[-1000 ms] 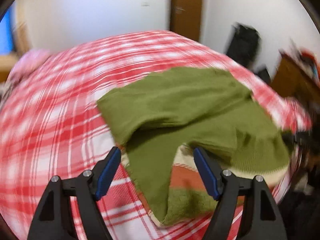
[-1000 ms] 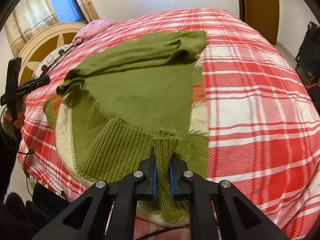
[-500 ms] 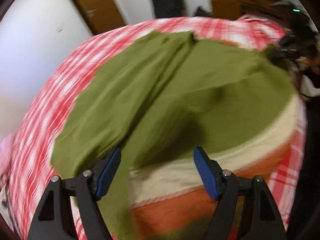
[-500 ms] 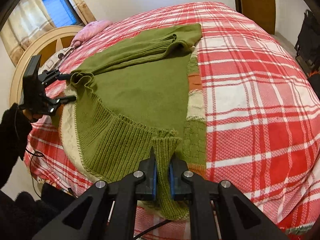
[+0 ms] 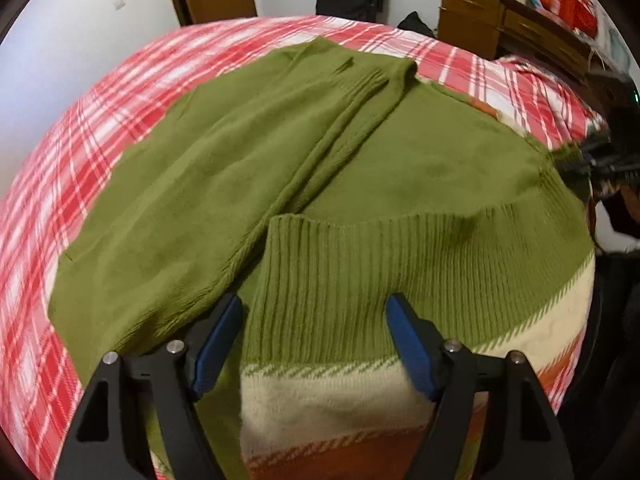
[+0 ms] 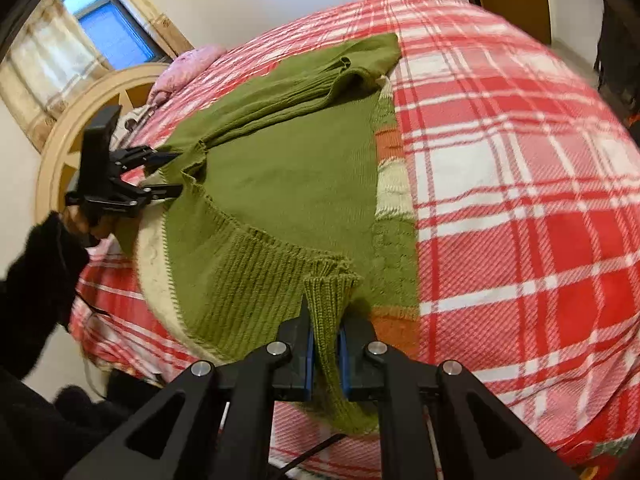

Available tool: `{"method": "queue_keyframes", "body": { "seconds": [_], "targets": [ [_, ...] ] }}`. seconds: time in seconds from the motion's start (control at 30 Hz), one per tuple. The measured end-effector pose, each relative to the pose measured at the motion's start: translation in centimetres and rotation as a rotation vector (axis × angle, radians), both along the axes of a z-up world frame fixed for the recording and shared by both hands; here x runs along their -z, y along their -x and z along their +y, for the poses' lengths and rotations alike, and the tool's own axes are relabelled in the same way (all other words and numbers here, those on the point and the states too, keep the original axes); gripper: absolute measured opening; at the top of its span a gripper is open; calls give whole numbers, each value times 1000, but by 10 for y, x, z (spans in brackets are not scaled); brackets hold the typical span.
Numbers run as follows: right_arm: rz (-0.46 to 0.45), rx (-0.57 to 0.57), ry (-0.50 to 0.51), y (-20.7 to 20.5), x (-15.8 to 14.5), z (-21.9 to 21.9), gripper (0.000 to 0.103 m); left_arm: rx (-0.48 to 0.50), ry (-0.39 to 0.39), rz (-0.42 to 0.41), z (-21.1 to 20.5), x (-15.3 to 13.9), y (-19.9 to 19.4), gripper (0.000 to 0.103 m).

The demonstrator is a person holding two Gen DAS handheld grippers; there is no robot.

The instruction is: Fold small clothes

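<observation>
Left wrist view: the left gripper (image 5: pixel 316 336) has its fingers (image 5: pixel 218 338) spread wide, straddling the ribbed hem of the green sweater (image 5: pixel 280 152) at lower centre. The sweater fills mid-frame, lying on the plaid bed (image 5: pixel 80 152). The right gripper (image 5: pixel 600 160) is at the right edge, at the sweater's far corner.

Right wrist view: the right gripper (image 6: pixel 325 344) has its fingers (image 6: pixel 307 354) clamped narrowly on a ribbed fold of the sweater (image 6: pixel 288 184) at bottom centre. The left gripper (image 6: pixel 160 174) sits at left, wide apart at the sweater's edge. The bed (image 6: pixel 520 200) fills the right.
</observation>
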State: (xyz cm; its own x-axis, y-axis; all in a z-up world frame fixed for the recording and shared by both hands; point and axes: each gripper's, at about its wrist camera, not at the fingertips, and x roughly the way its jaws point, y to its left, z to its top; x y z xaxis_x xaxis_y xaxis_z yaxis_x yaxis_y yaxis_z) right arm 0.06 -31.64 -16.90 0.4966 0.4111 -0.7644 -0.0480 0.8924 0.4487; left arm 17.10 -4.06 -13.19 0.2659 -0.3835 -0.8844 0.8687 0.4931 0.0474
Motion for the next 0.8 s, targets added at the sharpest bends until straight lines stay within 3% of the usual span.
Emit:
{"method": "queue_keyframes", "body": {
  "seconds": [0.07, 0.13, 0.2, 0.23, 0.3, 0.47, 0.63, 0.7, 0.77, 0.8],
  "targets": [
    [14, 12, -51, 2, 1, -4, 12, -25, 5, 48, 1, 1, -5, 74],
    [33, 14, -109, 7, 2, -7, 21, -51, 13, 85, 1, 3, -9, 74],
    [44, 5, -140, 13, 2, -5, 52, -70, 22, 104, 2, 3, -11, 73],
    [39, -1, -142, 16, 1, -3, 57, -76, 22, 106, 1, 3, -11, 72],
    [19, -13, -98, 23, -3, 5, 58, -88, 21, 106, -1, 3, -9, 65],
    [-14, -8, -7, 30, -7, 17, 58, -143, 49, 116, 0, -2, -3, 25],
    [-60, -21, 60, 31, -15, 24, 58, -185, 99, 90, 6, -7, 11, 16],
    [-41, -34, 135, 26, -11, 30, 52, -208, 127, 98, 10, -10, 13, 16],
    [-24, -55, 200, 23, -5, 39, 8, -248, 169, 108, 16, -13, 14, 16],
    [-33, -65, 221, 23, -5, 42, 8, -270, 189, 115, 20, -14, 15, 16]
  ]
}}
